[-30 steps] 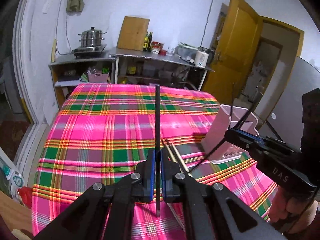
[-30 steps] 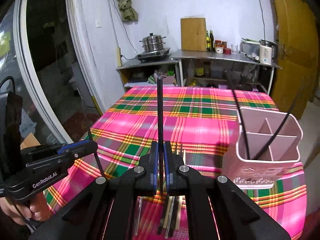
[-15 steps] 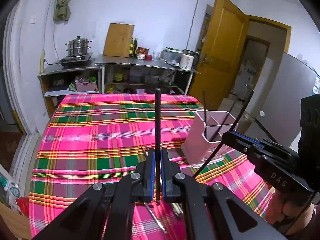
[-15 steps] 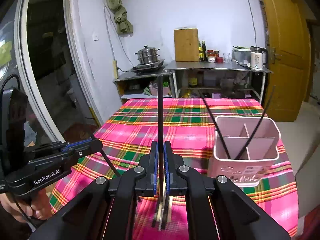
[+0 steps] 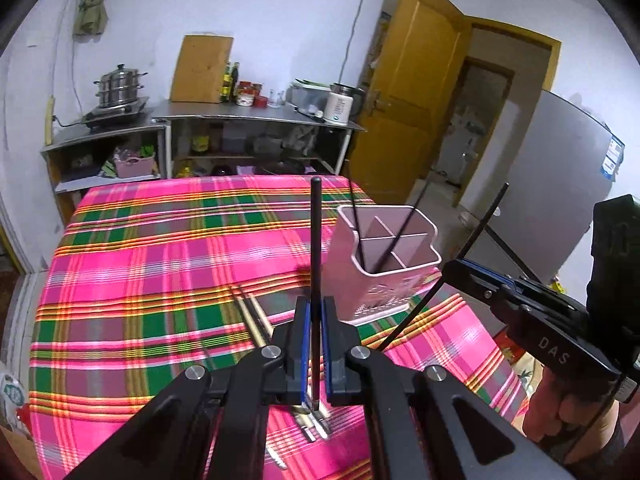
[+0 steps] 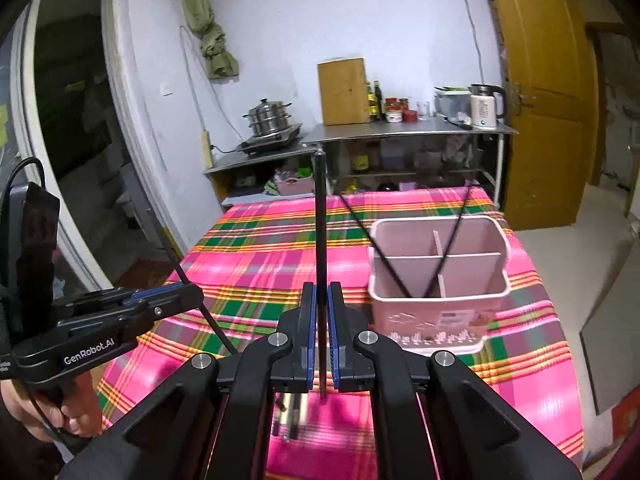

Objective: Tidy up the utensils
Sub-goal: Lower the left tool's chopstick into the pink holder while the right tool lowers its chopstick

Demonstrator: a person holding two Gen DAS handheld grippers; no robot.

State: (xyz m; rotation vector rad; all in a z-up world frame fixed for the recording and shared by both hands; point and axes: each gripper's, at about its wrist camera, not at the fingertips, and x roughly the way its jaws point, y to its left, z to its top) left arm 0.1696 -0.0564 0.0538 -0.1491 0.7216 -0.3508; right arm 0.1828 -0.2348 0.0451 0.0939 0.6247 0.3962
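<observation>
My left gripper (image 5: 315, 312) is shut on a black chopstick (image 5: 316, 248) that stands upright between its blue pads. My right gripper (image 6: 321, 300) is shut on another black chopstick (image 6: 320, 220), also upright. A pink divided utensil holder (image 5: 386, 264) stands on the plaid tablecloth, ahead and right of both grippers; it also shows in the right wrist view (image 6: 438, 284). Two black chopsticks (image 6: 392, 260) lean inside it. Several loose chopsticks (image 5: 252, 316) lie on the cloth below the left gripper. Each gripper shows in the other's view, the right (image 5: 472, 272) and the left (image 6: 176, 296).
The table with the pink plaid cloth (image 5: 160, 260) fills the foreground. Behind it are steel shelves (image 5: 256, 120) with a steamer pot (image 5: 118, 84), a cutting board, bottles and a kettle. A yellow door (image 5: 416, 108) is at the right, a fridge (image 5: 568, 184) further right.
Both grippers have risen and pulled back with their chopsticks. The holder now sits lower and more central in both views, and its compartments show from above.
</observation>
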